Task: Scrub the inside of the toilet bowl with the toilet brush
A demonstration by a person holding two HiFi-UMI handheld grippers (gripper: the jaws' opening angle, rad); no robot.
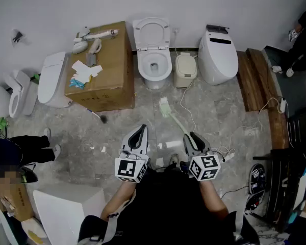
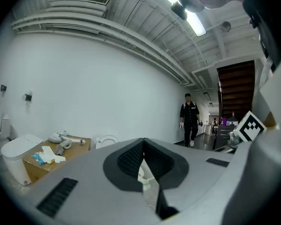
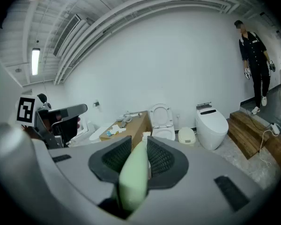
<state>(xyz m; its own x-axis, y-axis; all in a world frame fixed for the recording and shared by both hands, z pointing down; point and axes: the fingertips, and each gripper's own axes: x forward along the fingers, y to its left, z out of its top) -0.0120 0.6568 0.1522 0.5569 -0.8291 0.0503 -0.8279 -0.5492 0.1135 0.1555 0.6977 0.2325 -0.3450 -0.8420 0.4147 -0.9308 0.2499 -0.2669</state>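
Right tongs (image 3: 140,150) clamped on pale green toilet brush (image 1: 172,117) handle; brush head points toward open toilet (image 1: 154,68), apart from it. Left tongs (image 2: 143,145) closed, empty.

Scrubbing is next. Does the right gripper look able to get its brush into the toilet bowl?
Probably yes: the right gripper, shut on the toilet brush, faces the toilet bowl; the lid is up and nothing stands between.
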